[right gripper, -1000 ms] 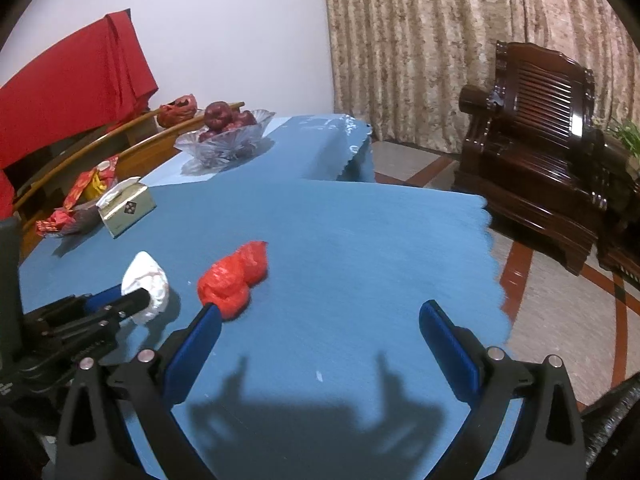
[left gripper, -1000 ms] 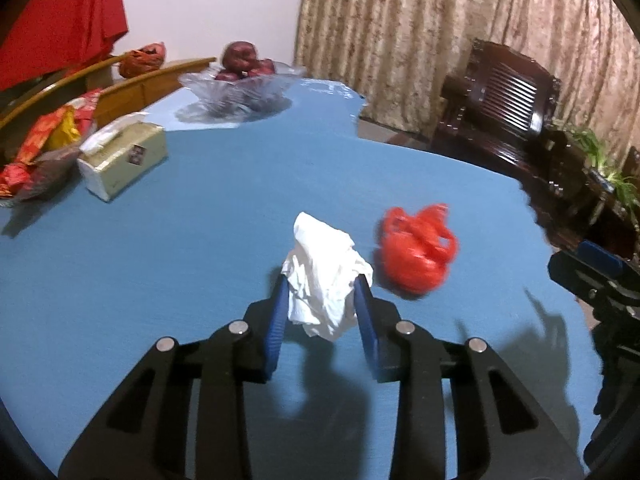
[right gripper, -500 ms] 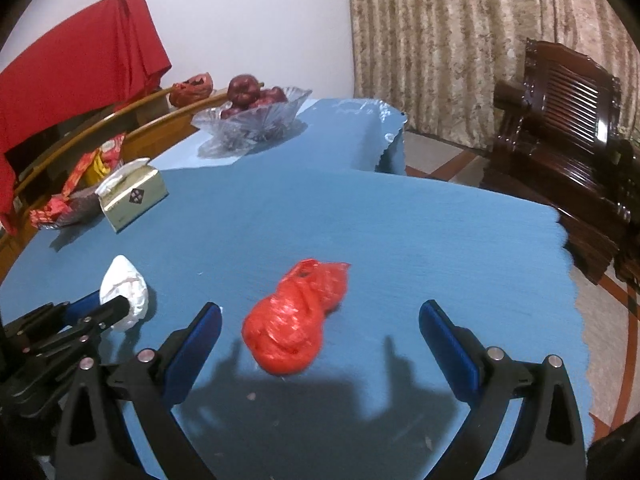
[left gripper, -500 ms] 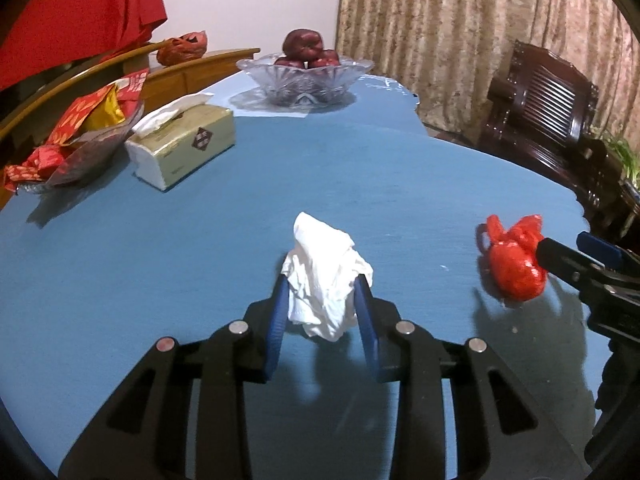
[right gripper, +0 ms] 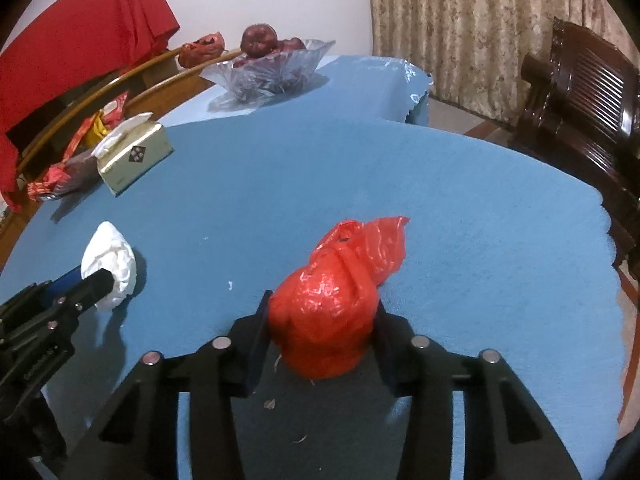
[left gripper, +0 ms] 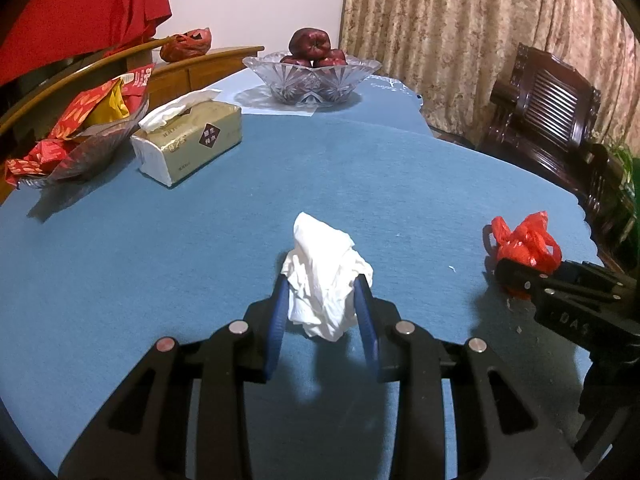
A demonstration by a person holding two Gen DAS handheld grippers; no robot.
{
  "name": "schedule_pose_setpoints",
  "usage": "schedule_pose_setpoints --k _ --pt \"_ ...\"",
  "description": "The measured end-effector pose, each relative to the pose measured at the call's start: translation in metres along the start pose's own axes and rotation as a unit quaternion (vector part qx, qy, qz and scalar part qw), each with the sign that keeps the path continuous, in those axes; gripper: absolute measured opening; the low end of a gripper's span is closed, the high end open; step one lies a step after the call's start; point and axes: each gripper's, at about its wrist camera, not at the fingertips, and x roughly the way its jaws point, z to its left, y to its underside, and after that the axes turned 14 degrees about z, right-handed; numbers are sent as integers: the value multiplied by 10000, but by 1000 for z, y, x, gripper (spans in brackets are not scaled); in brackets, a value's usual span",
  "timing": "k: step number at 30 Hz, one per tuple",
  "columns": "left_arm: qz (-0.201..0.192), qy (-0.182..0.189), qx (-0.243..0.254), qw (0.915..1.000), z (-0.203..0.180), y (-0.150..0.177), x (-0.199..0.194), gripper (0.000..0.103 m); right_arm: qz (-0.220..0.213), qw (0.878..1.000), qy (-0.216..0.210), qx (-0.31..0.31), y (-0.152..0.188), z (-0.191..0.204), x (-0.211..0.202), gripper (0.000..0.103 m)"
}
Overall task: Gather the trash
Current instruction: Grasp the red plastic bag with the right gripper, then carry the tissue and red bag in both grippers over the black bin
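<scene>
A crumpled white tissue (left gripper: 320,256) sits between the blue pads of my left gripper (left gripper: 322,284), which is shut on it just above the blue tablecloth (left gripper: 360,168). In the right wrist view a knotted red plastic bag (right gripper: 332,320) rests on the cloth between the fingers of my right gripper (right gripper: 322,300). Its jaws are closing, and both pads touch the bag's sides. The left wrist view shows the same bag (left gripper: 524,240) at the right, with the right gripper's tip against it. The tissue (right gripper: 110,264) also appears at the left of the right wrist view.
A tissue box (left gripper: 192,140), a dish of red wrappers (left gripper: 80,136) and a glass bowl of apples (left gripper: 312,76) stand at the far left and back. A dark wooden chair (left gripper: 552,112) stands beyond the table's scalloped right edge (right gripper: 612,280). Small crumbs lie near the bag.
My right gripper moved forward and down over the red bag, and its wide-open jaws narrowed onto the bag's sides. The left gripper shifted early, then held still with the tissue.
</scene>
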Motion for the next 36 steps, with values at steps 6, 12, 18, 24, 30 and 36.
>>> schedule_pose_setpoints --k 6,12,18,24,30,36 --pt "-166 28 105 9998 -9 0 -19 32 -204 9998 -59 12 7 -6 -26 43" --pt "-331 151 229 9991 -30 1 -43 32 -480 9988 -6 25 19 -13 -63 43" --pt "-417 298 330 9981 -50 9 -63 32 -716 9974 52 62 31 -21 -100 43" --pt "-521 432 374 9970 -68 20 -87 32 -936 9955 69 163 49 -32 -137 43" --pt "-584 493 493 9959 -90 37 -110 32 -1063 9938 196 244 78 -42 -169 43" --pt "-582 695 594 9941 -115 61 -133 32 -1114 9928 264 360 111 -53 -197 43"
